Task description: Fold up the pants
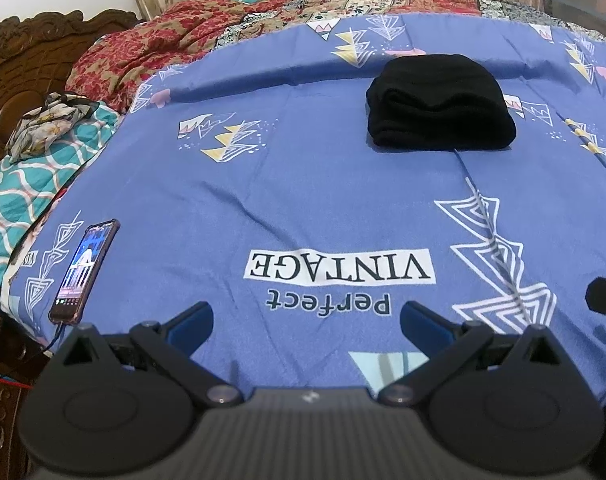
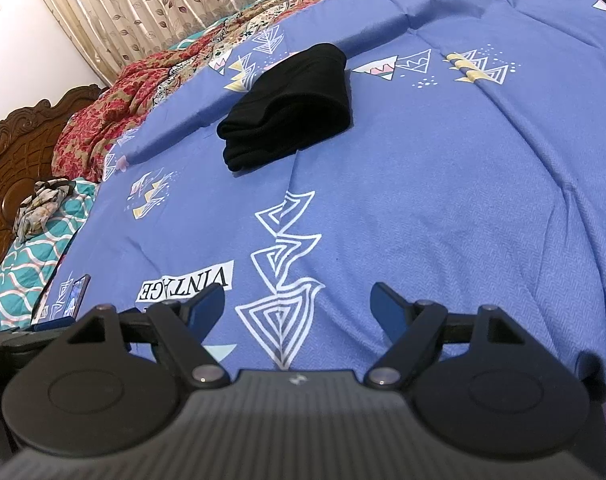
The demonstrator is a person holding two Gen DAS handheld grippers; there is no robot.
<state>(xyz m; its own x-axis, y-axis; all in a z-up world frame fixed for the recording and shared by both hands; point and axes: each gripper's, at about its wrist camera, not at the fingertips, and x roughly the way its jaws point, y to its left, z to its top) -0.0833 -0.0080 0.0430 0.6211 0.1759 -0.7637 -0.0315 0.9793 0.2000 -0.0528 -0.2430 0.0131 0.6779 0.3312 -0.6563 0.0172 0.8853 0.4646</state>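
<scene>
Pants [image 1: 439,104]: folded, at 1 o'clock on bed [image 1: 303,184], bare sheet around.
Left tongs [image 1: 307,318]: spread, holding nothing.
Right tongs [image 2: 299,304]: spread, holding nothing.
Phone [image 1: 85,270]: at 9 o'clock edge.

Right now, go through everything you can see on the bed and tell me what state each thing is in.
Pants: folded into a compact stack, lying free on the bedsheet.
Left gripper: jaws open, holding nothing.
Right gripper: jaws open, holding nothing.
Phone: screen lit, lying flat near the bed's edge.
Bedsheet: spread out, lightly creased.
Red blanket: rumpled in a heap.
</scene>
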